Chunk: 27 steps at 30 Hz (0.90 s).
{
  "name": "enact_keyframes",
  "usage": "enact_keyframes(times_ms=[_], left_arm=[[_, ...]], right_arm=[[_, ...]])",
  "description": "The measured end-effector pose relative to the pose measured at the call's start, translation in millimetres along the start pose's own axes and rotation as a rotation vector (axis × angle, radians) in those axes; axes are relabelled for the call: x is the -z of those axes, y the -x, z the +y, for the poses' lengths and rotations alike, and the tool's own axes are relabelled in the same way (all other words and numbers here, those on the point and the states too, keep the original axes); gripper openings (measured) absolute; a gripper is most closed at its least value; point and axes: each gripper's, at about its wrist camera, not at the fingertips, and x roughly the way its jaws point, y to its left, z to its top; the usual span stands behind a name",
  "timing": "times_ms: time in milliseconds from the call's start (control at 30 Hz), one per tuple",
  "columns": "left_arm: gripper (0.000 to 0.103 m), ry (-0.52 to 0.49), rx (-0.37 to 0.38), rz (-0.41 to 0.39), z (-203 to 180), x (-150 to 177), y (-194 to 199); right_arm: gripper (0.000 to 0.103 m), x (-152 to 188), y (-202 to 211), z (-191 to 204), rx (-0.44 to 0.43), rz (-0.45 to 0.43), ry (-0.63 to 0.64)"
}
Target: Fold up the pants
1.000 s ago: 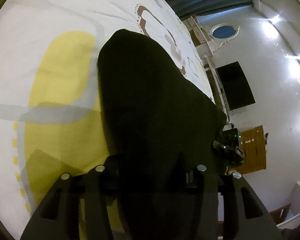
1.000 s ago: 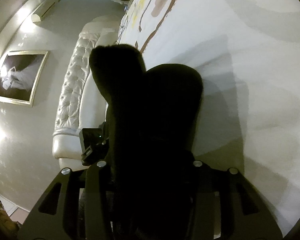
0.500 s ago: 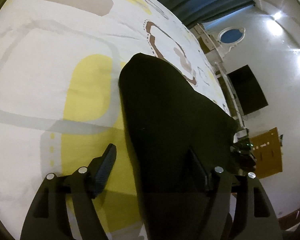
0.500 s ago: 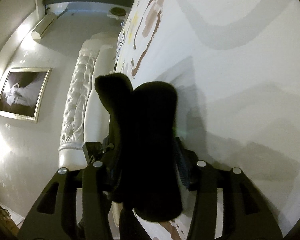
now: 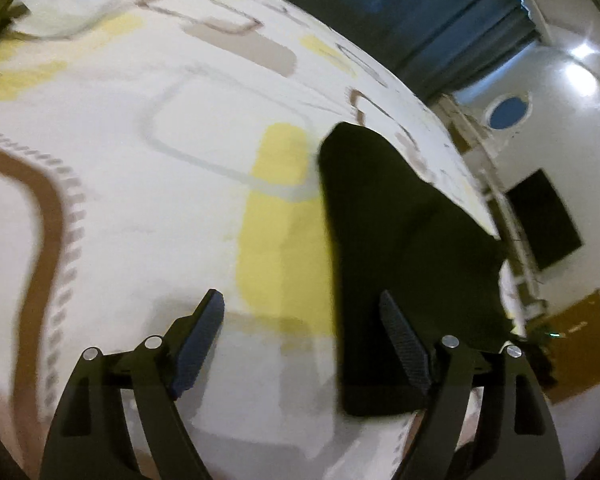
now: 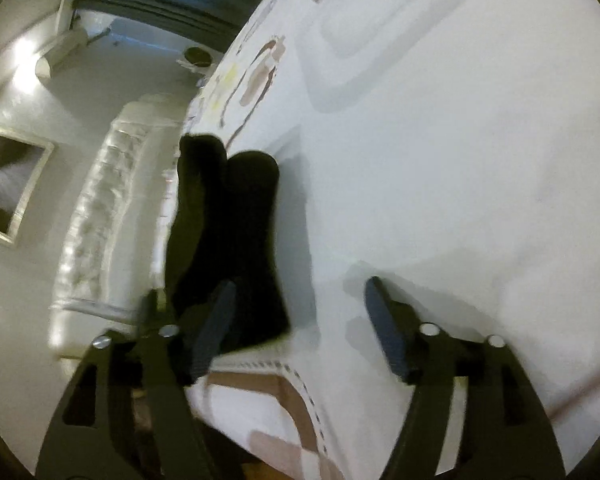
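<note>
The black pants [image 5: 400, 248] lie folded flat on the patterned white bedspread [image 5: 160, 208], to the right of a yellow patch. My left gripper [image 5: 300, 344] is open and empty above the bed, its right finger beside the pants' near edge. In the right wrist view the pants [image 6: 228, 248] lie as a dark folded stack near the bed's left edge. My right gripper [image 6: 300, 328] is open and empty, its left finger over the pants' near end.
A white tufted headboard [image 6: 96, 216] and a framed picture [image 6: 4, 192] are to the left of the bed. Dark curtains [image 5: 412, 20], a wall television [image 5: 544, 220] and a wooden door [image 5: 580, 344] are beyond the bed's far side.
Both grippers have opened and let go of the pants, then drawn back. The pants now lie on the bed, and both views show more bedspread.
</note>
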Motion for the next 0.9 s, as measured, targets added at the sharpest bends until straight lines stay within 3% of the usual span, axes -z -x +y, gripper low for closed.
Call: enact_keyframes(times_ms=[67,233,433,633,900], left_arm=[[0.079,-0.027,-0.064,-0.037,-5,13,14],[0.079,-0.143,-0.223,-0.112,-30,46,37],[0.080,-0.217,-0.270,-0.167,-63,82,48],[0.083,-0.299,-0.354,-0.188,-92,110,48],[0.084,-0.329,-0.381,-0.183,-106,131,46]], right_arm=[[0.080,18,7,13,0.074,-0.036,0.055],[0.080,70,15,49,0.237,-0.108,0.216],[0.080,116,10,92,0.359,-0.163,0.379],[0.080,142,-1,114,0.409,-0.164,0.463],[0.081,165,-7,135,0.415,-0.160,0.544]])
